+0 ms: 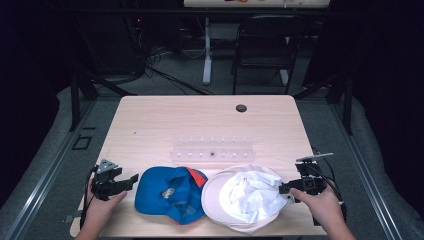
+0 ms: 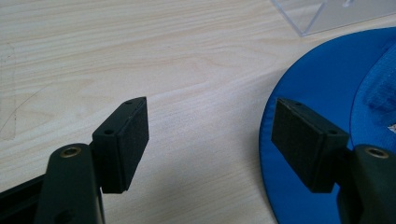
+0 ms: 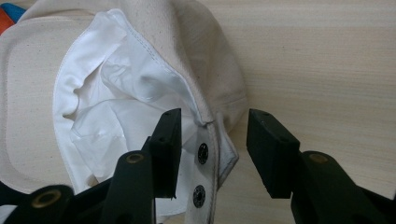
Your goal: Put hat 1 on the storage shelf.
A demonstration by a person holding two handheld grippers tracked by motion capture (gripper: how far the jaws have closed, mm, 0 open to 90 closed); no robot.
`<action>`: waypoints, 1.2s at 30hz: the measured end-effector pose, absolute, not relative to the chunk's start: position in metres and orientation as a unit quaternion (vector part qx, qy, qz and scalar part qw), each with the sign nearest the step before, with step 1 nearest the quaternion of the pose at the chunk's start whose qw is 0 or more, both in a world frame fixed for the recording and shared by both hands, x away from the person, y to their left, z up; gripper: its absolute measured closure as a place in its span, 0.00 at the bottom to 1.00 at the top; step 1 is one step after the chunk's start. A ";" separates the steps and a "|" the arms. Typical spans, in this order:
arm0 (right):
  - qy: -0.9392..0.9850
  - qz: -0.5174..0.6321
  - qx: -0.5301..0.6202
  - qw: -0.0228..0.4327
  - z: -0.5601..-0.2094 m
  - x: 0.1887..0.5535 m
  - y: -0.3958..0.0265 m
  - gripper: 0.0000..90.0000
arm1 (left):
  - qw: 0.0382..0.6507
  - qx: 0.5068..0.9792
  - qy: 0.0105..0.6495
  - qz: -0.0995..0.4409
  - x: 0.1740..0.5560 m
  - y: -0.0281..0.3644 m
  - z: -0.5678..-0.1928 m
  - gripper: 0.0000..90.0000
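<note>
Left gripper (image 2: 210,140): two black jaws rise from the bottom of the frame, one at lower left, one at lower right, standing wide apart with bare table between them. Pads face each other; nothing gripped. Table (image 2: 140,56): light wood grain, covers the left and centre of the frame. Blue cap (image 2: 322,79): curved edge enters at right, lying flat on the table; the right jaw overlaps its rim in the picture, contact cannot be told. Clear plastic piece (image 2: 327,14): upper right corner, just beyond the cap.
</note>
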State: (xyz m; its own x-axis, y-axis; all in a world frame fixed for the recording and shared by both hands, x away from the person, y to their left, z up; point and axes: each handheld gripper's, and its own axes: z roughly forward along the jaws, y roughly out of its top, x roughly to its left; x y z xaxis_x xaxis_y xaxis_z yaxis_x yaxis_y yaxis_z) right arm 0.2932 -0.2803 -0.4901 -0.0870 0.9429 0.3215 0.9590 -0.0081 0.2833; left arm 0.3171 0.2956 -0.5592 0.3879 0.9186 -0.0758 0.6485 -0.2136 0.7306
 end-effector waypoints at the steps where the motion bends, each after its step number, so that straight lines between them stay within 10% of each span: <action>1: -0.702 -0.220 -0.677 0.022 -0.492 0.293 -0.280 0.64 | 0.353 0.755 0.518 0.192 0.317 0.295 -0.559 0.31; 36: -0.704 -0.178 -0.684 0.068 -0.488 0.302 -0.272 0.88 | 0.352 0.755 0.518 0.194 0.317 0.295 -0.559 0.31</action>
State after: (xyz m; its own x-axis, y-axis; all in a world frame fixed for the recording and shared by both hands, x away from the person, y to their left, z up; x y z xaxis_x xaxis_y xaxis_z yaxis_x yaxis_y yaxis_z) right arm 0.3019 -0.2716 -0.4880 -0.0553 0.9389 0.3398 0.9875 0.0012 0.1574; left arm 0.3170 0.2951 -0.5592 0.3879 0.9189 -0.0722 0.6455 -0.2150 0.7329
